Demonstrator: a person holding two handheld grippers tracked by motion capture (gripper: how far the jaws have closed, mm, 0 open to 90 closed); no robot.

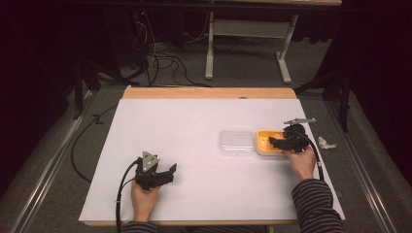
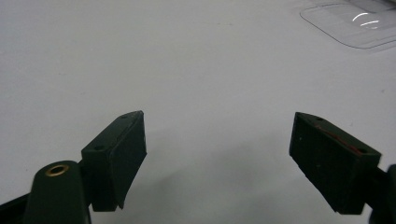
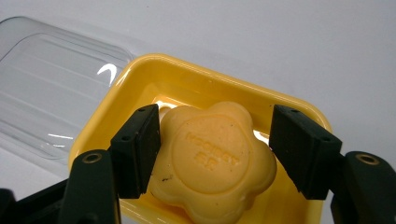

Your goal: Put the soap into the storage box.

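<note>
Left gripper (image 1: pixel 171 170): I see it parked on the near-left of the white table (image 1: pixel 194 121), jaws spread wide with nothing between them, pointing toward the clear lid (image 1: pixel 236 141). In the left gripper view the lid's corner (image 2: pixel 355 25) sits well ahead, apart from the jaws.

Centre: the clear lid lies flat on the table, just beside the yellow soap dish (image 1: pixel 265 143) on the dish's left. So the dish is already uncovered.

Right gripper (image 1: pixel 273 141): over the dish. In the right gripper view its jaws straddle the flower-shaped soap (image 3: pixel 212 161), left pad touching or nearly touching the soap's edge, right pad with a visible gap. I judge them released, not yet clamped.

Progress, my judgement: lid off, done; grasp of the soap in hand; lifting it out is left.

Orientation: soap lies flat in the dish, stamped face up. It is roughly round, no clear long axis. The dish's long axis runs about left-right across the table.
</note>
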